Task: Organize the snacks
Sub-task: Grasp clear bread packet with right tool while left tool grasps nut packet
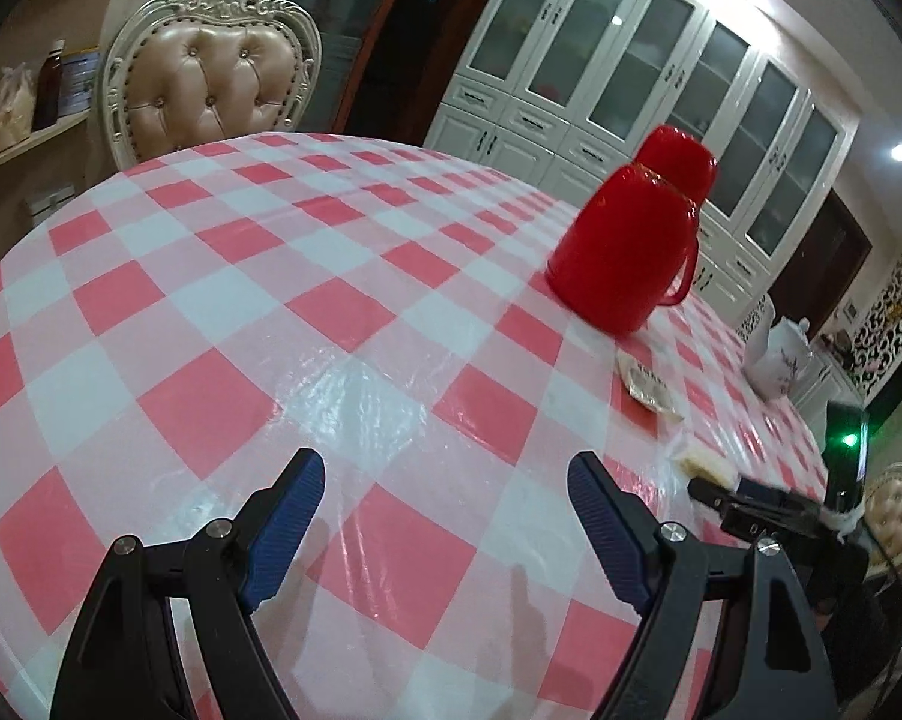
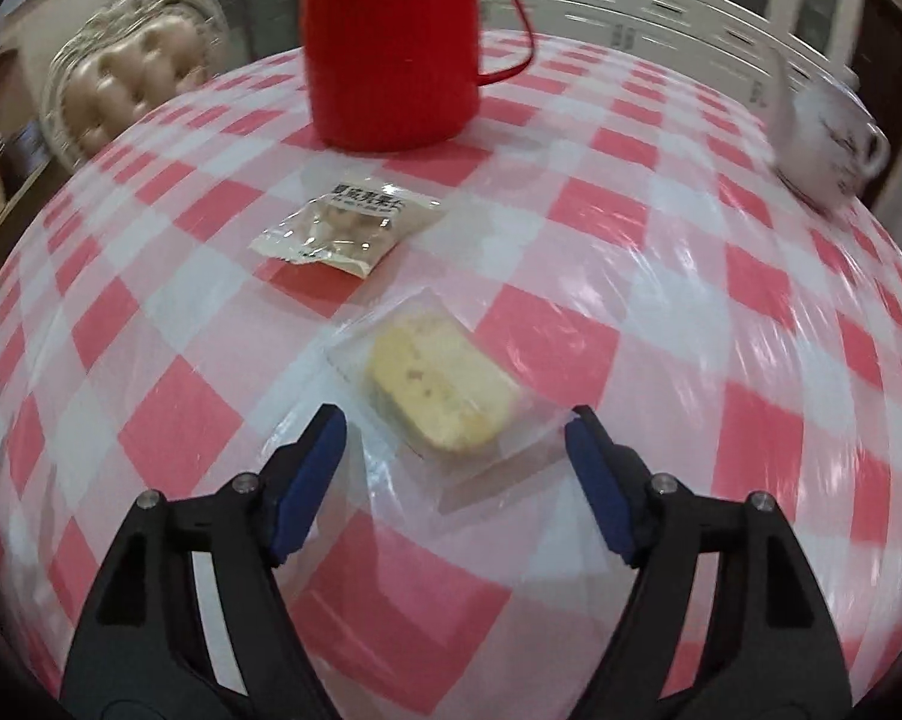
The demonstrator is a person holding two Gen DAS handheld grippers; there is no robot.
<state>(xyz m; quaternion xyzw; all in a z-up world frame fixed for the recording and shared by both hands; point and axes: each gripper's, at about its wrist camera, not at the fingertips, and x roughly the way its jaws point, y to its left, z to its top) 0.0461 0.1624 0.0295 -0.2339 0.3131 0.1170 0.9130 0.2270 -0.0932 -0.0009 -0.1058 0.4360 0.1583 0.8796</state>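
A yellow cake slice in a clear wrapper [image 2: 444, 396] lies on the checked tablecloth just ahead of my right gripper [image 2: 454, 420], which is open with a finger at each side of the packet's near end, just above the cloth. A second wrapped snack with printed text [image 2: 345, 225] lies farther off, before a red flask. My left gripper [image 1: 444, 468] is open and empty over bare cloth. In the left wrist view both snacks show at the right: the printed packet [image 1: 649, 387] and the cake [image 1: 700, 459], with the right gripper [image 1: 751, 501] reaching to it.
A red flask with a handle [image 2: 390, 48] [image 1: 625, 246] stands mid-table. A white teapot [image 2: 823, 138] [image 1: 778, 360] stands at the right. A padded chair [image 1: 210, 84] stands behind the table. A glass dish [image 1: 898, 510] sits at the right edge. White cabinets [image 1: 631, 78] line the wall.
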